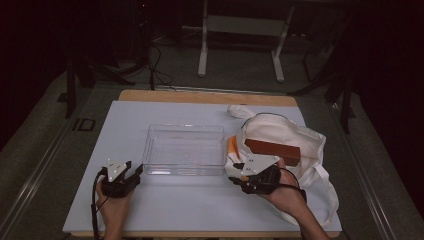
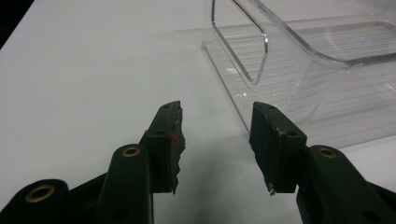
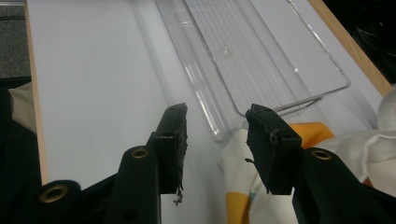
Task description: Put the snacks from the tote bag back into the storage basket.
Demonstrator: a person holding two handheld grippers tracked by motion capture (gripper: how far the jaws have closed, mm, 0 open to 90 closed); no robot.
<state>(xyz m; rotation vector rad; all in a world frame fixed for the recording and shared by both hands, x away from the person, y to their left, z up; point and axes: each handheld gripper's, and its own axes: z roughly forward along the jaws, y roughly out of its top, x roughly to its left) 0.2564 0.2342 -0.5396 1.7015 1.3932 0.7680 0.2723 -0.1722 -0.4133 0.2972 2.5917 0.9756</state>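
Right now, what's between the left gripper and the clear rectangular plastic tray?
Nothing. In the left gripper view, only bare white tabletop lies between the open left gripper and the clear rectangular plastic tray. The high view agrees.

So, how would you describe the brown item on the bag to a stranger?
Find the white table, then the cream cloth bag at its right side. On the bag lies a long, flat, reddish-brown block, far darker than the orange patch beside it.
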